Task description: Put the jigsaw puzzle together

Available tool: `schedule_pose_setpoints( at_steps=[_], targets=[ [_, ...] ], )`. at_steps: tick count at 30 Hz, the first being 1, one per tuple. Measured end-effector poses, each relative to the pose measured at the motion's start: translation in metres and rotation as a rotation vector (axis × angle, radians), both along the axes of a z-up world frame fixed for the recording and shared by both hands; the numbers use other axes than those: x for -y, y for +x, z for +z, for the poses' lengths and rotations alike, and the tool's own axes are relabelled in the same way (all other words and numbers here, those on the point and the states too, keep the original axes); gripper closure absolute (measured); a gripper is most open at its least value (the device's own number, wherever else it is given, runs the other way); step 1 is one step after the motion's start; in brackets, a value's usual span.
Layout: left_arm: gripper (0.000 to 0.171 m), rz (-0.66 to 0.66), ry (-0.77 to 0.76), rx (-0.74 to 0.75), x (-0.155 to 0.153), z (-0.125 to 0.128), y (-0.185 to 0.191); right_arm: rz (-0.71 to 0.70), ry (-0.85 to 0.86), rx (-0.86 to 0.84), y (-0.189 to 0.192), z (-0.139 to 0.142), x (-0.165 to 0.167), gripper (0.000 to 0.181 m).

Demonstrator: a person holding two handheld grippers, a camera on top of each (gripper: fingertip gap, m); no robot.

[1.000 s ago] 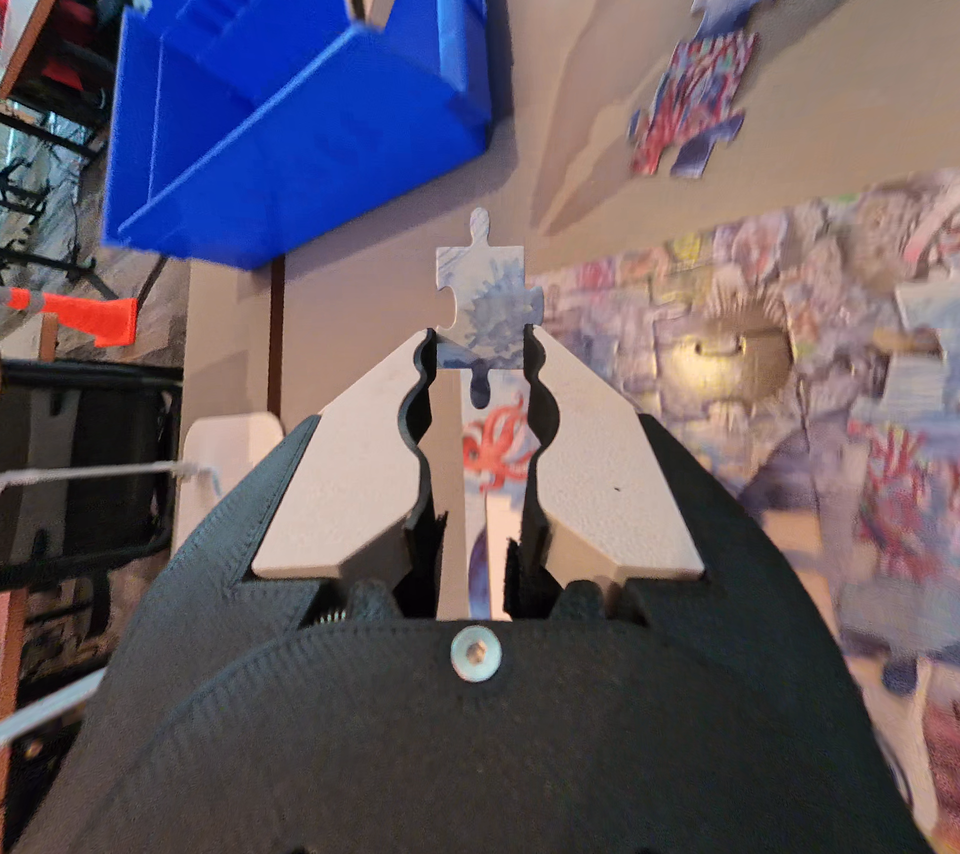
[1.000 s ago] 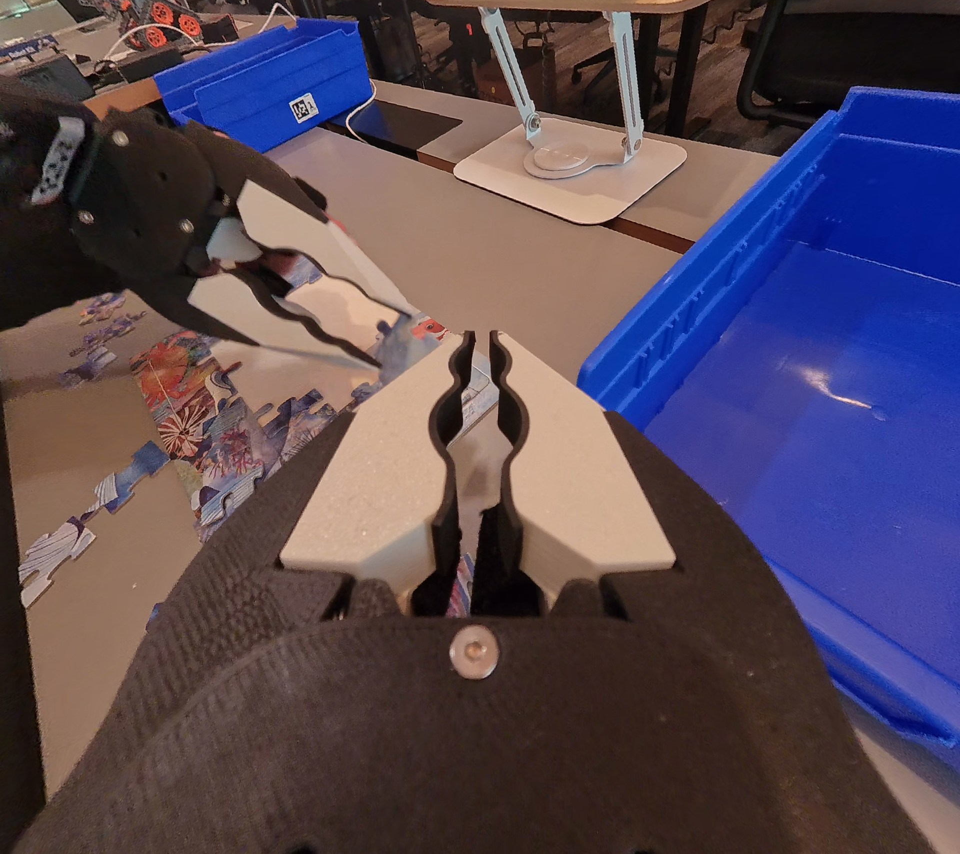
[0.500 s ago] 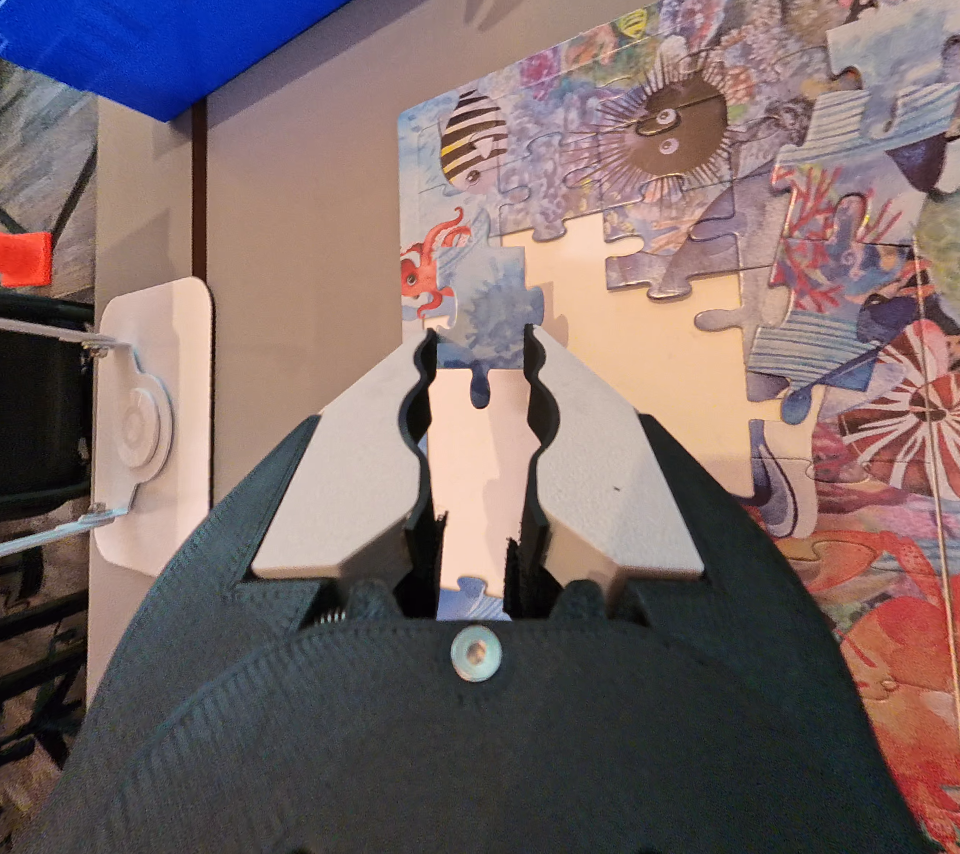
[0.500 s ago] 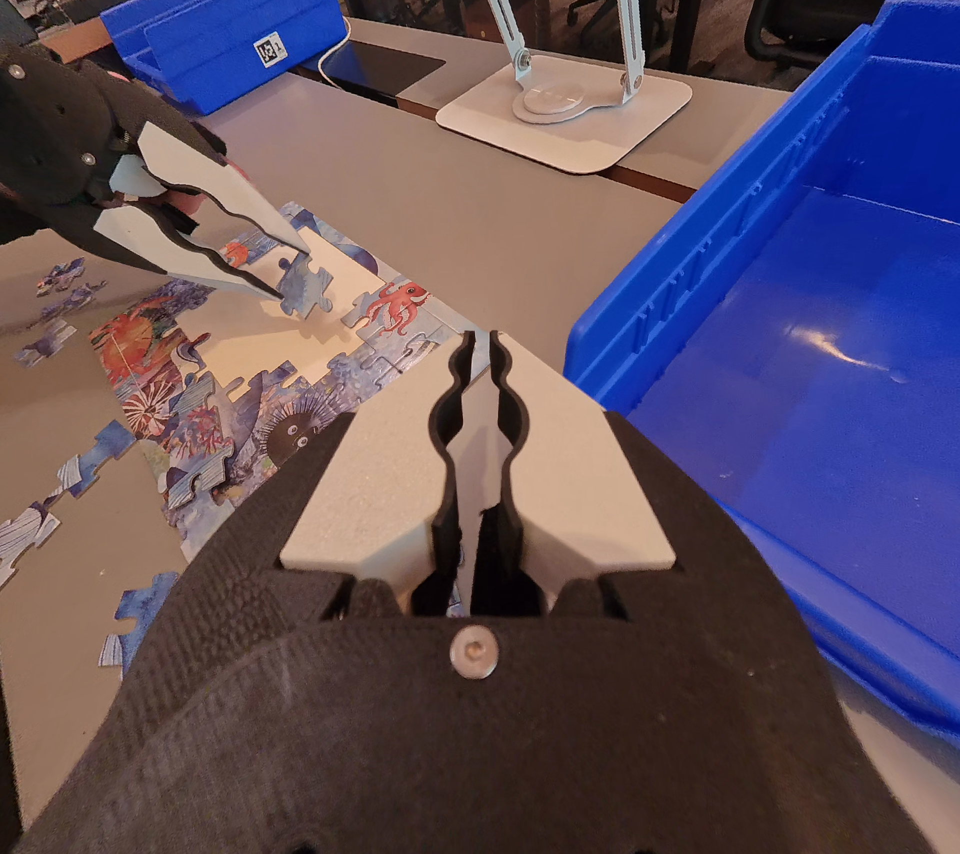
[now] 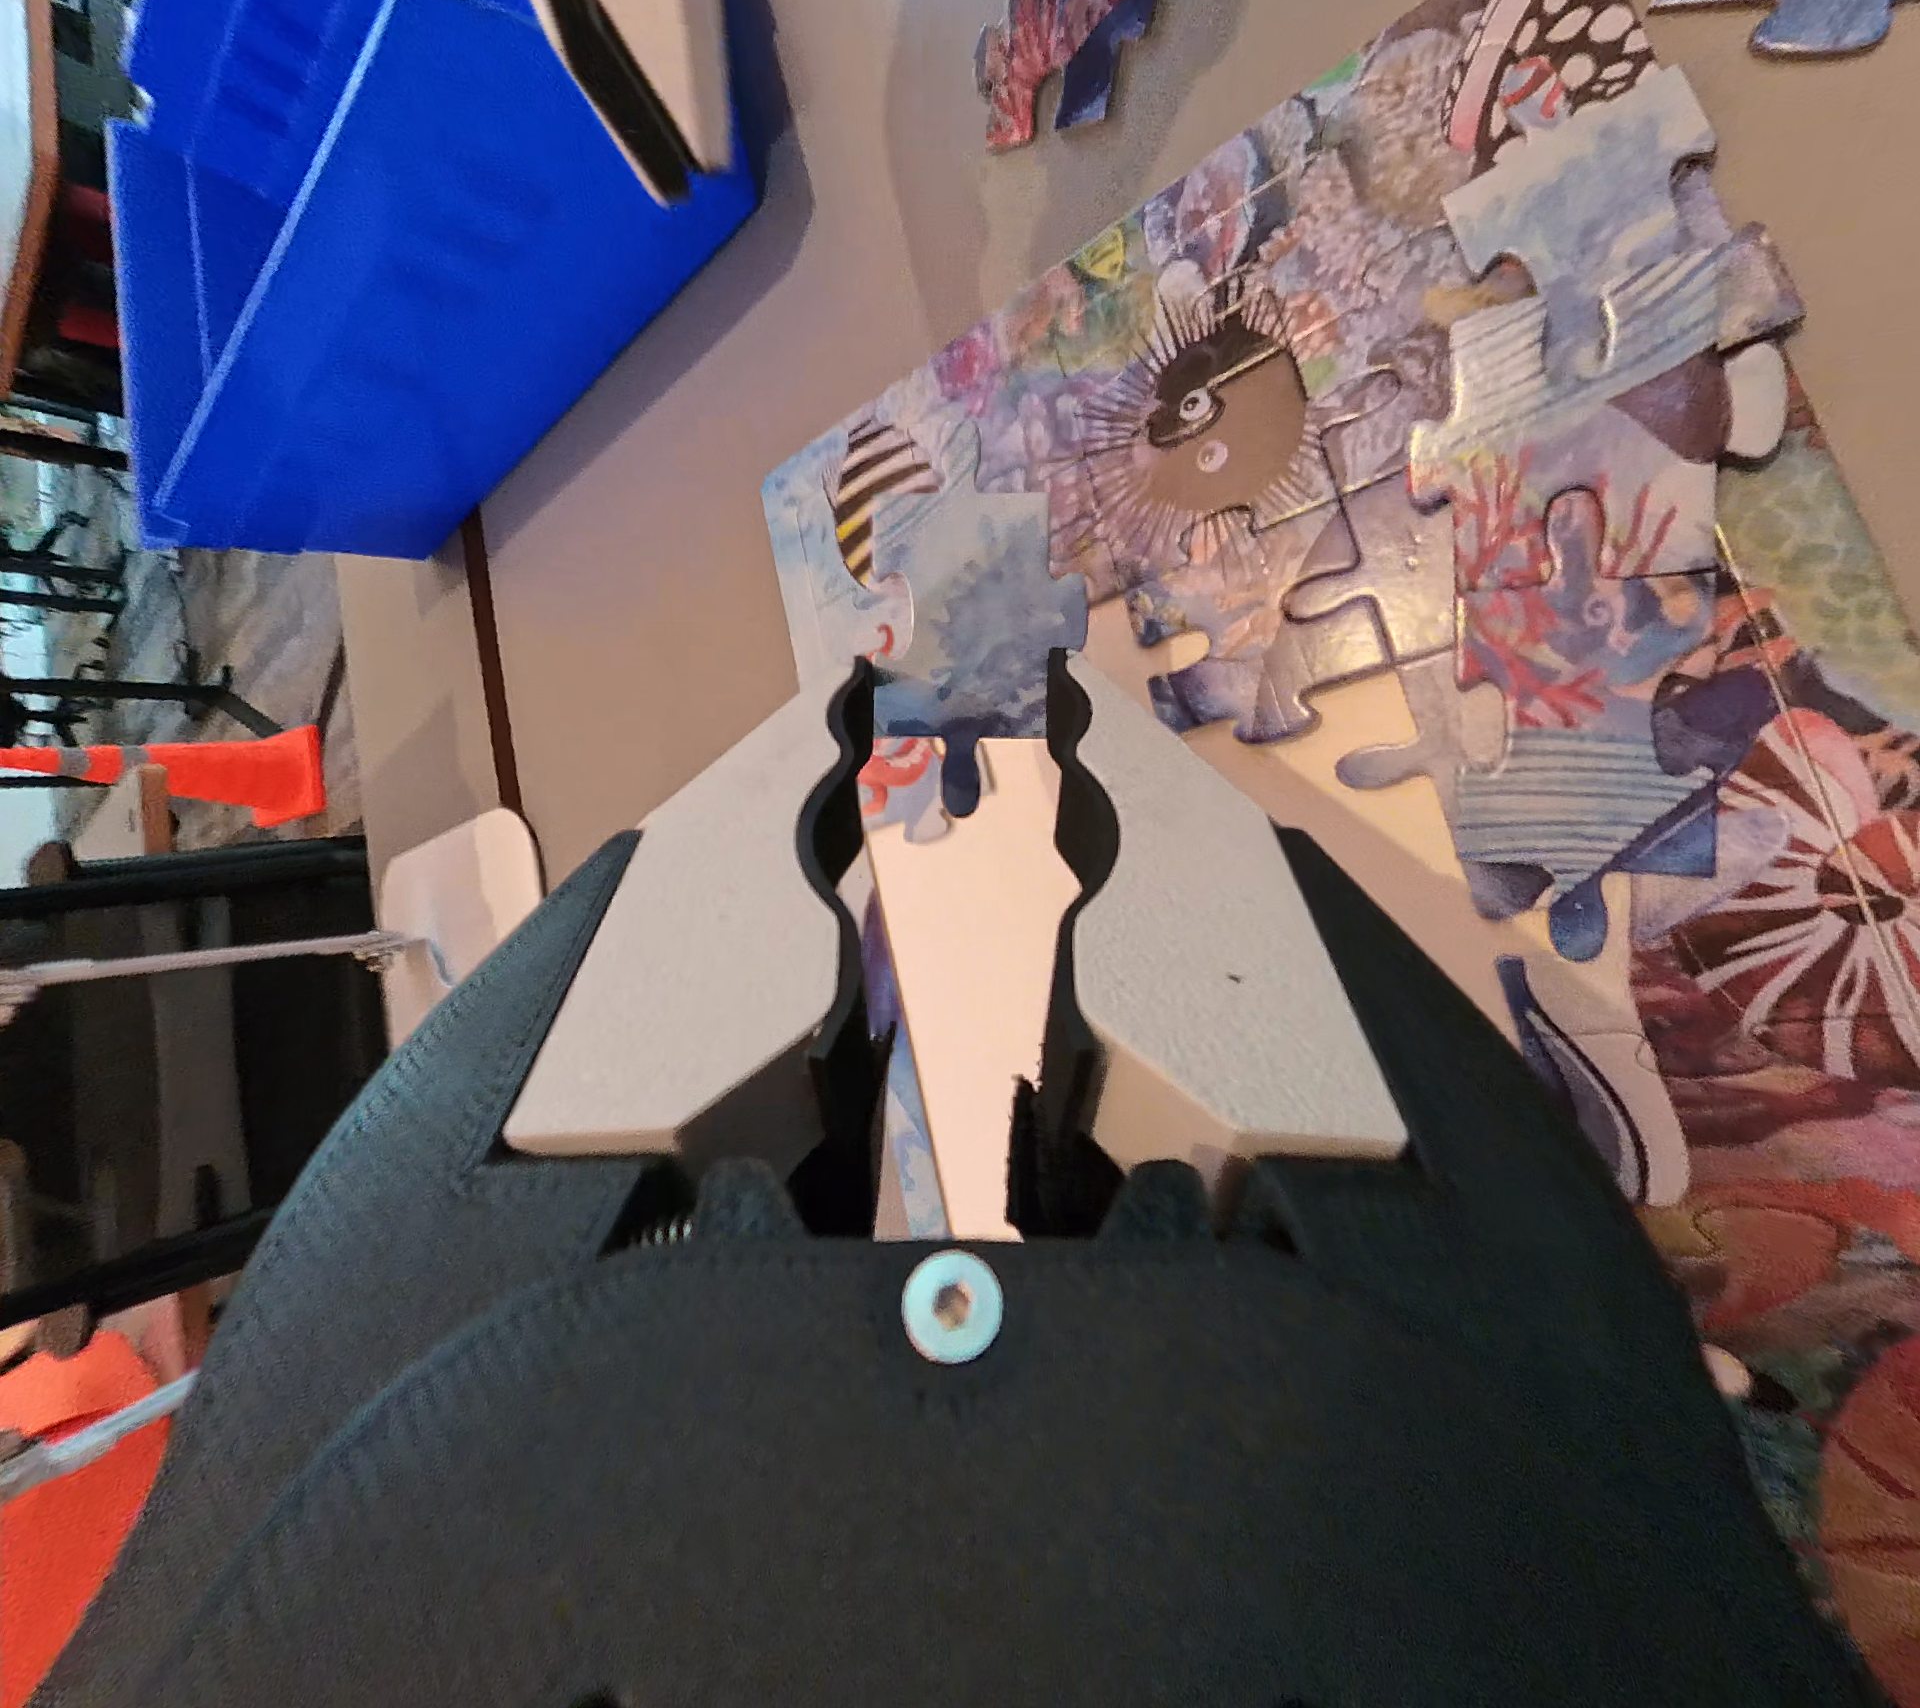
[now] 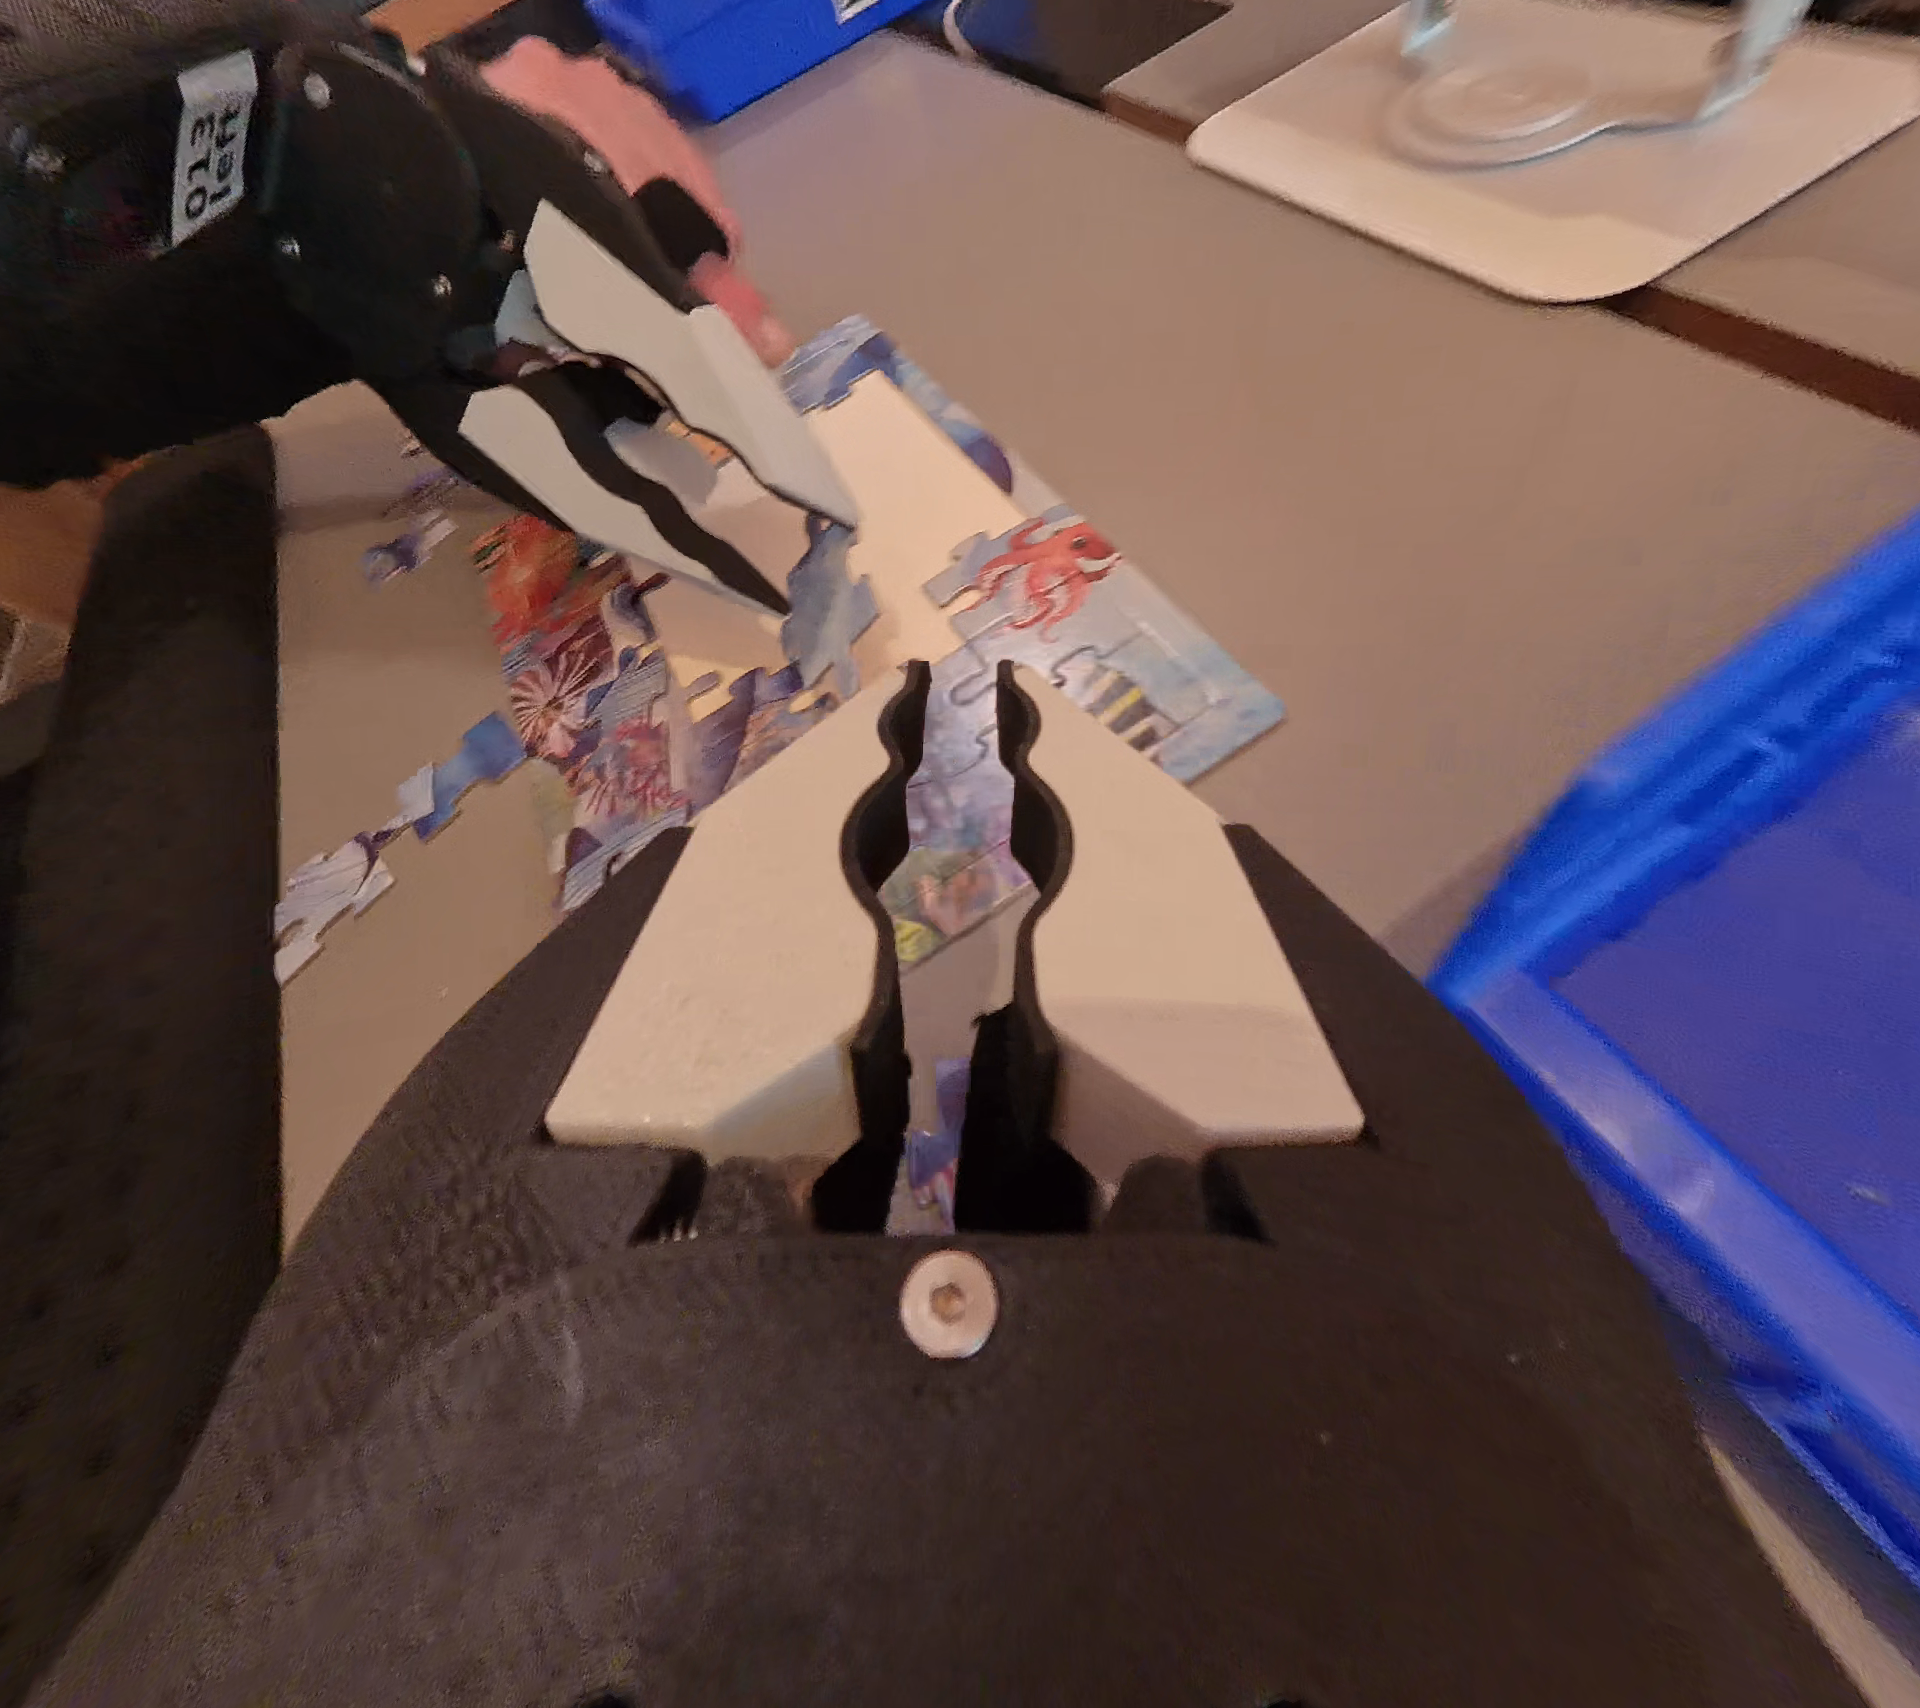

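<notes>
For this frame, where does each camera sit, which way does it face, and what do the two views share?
Left wrist view: on the left gripper, looking steeply down at the puzzle and blue bin; its own fingers pinch a pale blue piece.
Right wrist view: on the right gripper, low and looking across the table; its own fingers show, closed and empty.
Shared: the puzzle, the held piece, the left gripper and the blue bin.

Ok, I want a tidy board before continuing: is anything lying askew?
Yes: a few loose pieces lie on top of the assembled puzzle, at the end away from the blue bin, overlapping its picture instead of slotted in.
</notes>
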State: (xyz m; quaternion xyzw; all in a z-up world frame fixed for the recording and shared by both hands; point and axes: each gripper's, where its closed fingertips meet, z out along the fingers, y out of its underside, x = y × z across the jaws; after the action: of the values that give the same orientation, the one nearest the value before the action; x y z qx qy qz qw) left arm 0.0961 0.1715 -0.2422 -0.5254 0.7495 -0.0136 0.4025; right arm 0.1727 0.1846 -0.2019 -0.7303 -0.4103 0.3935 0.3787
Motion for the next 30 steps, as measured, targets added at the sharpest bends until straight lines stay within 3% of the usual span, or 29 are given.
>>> schedule_pose_setpoints(
  at_steps=[5,11,22,25,30],
  targets=[
    [0.14,-0.042,0.072,0.01,0.005,0.016,0.017,0.125,-0.023,0.077,-0.028,-0.019,0.024,0.166],
    [0.14,-0.108,0.173,-0.025,0.011,0.03,0.028,0.146,-0.055,0.064,-0.038,-0.023,0.029,0.166],
    [0.139,-0.102,0.275,0.01,0.0,0.055,0.029,0.161,-0.13,-0.202,-0.038,0.015,0.03,0.181],
    [0.132,-0.002,0.276,0.125,-0.01,0.074,0.029,0.123,-0.117,-0.288,-0.033,0.029,0.023,0.181],
    [0.121,0.213,0.01,0.44,-0.019,0.09,0.023,0.064,-0.088,-0.462,-0.021,0.058,0.013,0.181]
  ],
)
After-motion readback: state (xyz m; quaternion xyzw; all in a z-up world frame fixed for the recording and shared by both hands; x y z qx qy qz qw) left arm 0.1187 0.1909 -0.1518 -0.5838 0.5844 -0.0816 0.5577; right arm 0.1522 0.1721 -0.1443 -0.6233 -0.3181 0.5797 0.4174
